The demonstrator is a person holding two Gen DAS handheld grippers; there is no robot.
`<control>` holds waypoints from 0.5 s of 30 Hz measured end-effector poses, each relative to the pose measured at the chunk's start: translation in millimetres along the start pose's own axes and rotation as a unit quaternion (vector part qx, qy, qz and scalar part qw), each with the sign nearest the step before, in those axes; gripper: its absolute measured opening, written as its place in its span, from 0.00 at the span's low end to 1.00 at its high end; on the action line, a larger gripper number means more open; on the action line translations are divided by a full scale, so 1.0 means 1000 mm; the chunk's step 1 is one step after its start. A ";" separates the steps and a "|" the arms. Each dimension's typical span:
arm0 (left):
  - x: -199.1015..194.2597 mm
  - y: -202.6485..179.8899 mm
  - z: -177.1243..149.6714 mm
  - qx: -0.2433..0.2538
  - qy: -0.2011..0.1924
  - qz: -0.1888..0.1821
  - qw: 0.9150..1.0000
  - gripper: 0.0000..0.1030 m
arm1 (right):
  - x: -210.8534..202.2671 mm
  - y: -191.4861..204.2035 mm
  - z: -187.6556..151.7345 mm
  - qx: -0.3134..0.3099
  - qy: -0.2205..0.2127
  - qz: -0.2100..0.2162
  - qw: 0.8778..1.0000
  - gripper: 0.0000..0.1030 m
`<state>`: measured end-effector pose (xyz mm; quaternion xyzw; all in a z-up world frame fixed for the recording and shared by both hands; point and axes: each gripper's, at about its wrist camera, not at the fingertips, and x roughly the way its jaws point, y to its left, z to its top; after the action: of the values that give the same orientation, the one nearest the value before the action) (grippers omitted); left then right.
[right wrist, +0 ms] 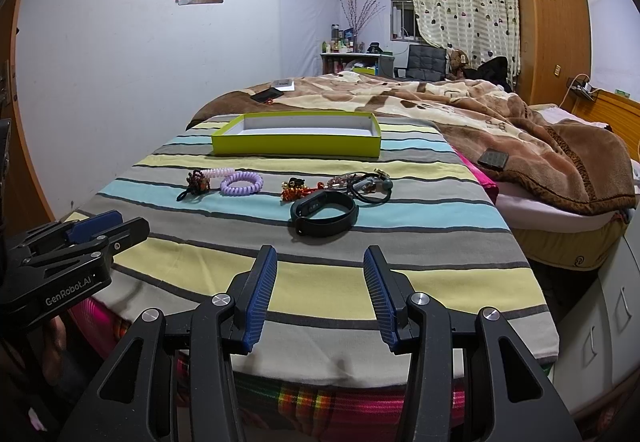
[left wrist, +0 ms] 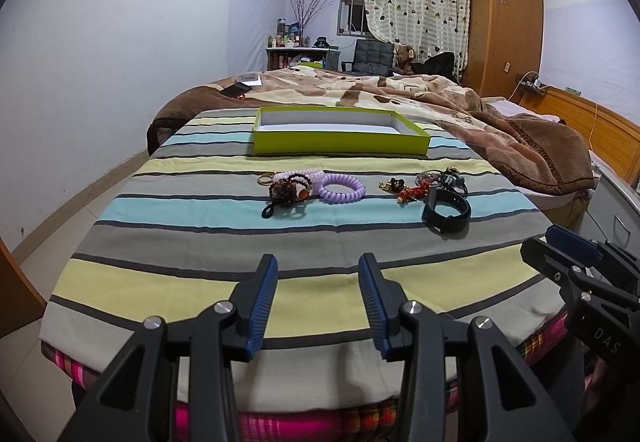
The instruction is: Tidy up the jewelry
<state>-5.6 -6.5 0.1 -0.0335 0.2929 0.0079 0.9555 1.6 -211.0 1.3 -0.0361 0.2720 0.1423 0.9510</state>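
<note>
Jewelry untouched; left gripper [left wrist: 318,302] and right gripper [right wrist: 320,294] both spread, empty.
Black wristband [right wrist: 324,213], nearest, is best pinched by its raised loop edge, then carried to green box [right wrist: 296,151].

Dim, even indoor light; sharp focus, strong fisheye bending at edges.

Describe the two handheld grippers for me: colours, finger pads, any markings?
Both match: matte black angular bodies with triangular cut-outs and silver round bolts at the pivots. Each finger carries a blue ribbed pad. The left gripper shows white "GenRobot.AI" lettering on its side in the right wrist view; the right gripper shows "DAS" lettering in the left wrist view. No cables or sleeves are visible.
</note>
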 end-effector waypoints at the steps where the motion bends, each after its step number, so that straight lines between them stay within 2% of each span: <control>1: 0.000 0.000 0.000 0.000 0.000 0.000 1.000 0.42 | 0.000 0.000 0.000 0.000 0.000 0.000 1.000 0.45; 15: 0.002 0.001 0.000 0.002 0.002 0.003 1.000 0.42 | 0.001 0.000 0.000 0.000 0.001 0.000 1.000 0.45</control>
<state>-4.2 -5.5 -1.5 -0.0310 0.2946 0.0103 0.9551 1.8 -210.6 1.0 -0.0363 0.2728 0.1423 0.9508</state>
